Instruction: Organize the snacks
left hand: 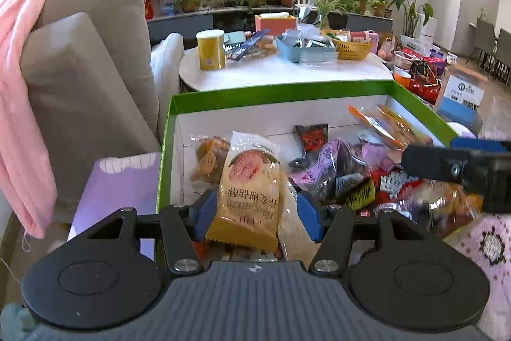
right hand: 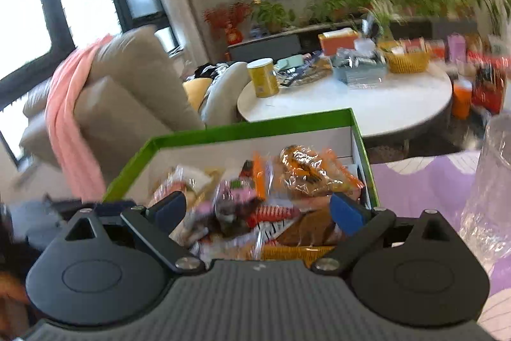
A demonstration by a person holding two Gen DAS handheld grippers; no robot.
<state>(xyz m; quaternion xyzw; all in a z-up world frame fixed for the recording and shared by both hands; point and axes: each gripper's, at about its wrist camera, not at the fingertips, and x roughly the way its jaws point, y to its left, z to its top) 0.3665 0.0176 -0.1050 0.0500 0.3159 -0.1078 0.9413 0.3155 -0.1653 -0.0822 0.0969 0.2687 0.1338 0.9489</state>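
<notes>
A green-rimmed box (left hand: 281, 90) (right hand: 249, 127) stands on a purple cloth and holds several wrapped snacks. My left gripper (left hand: 257, 213) reaches into its near left part. A yellow bun packet (left hand: 249, 187) stands upright between its blue pads, with a clear wrapper filling the gap to the right pad; I see no squeeze on it. My right gripper (right hand: 258, 210) hovers open over the near right of the box, above an orange-and-clear packet (right hand: 306, 174), with nothing held. One of its black fingers (left hand: 440, 163) shows at the right of the left wrist view.
A grey sofa (left hand: 89, 79) with a pink cloth (left hand: 22, 85) rises left of the box. Behind the box, a round white table (left hand: 281, 69) carries a yellow can (left hand: 210, 50), a blue tray (left hand: 303, 48) and a yellow basket (left hand: 351, 47). A clear plastic container (right hand: 491, 181) stands to the right.
</notes>
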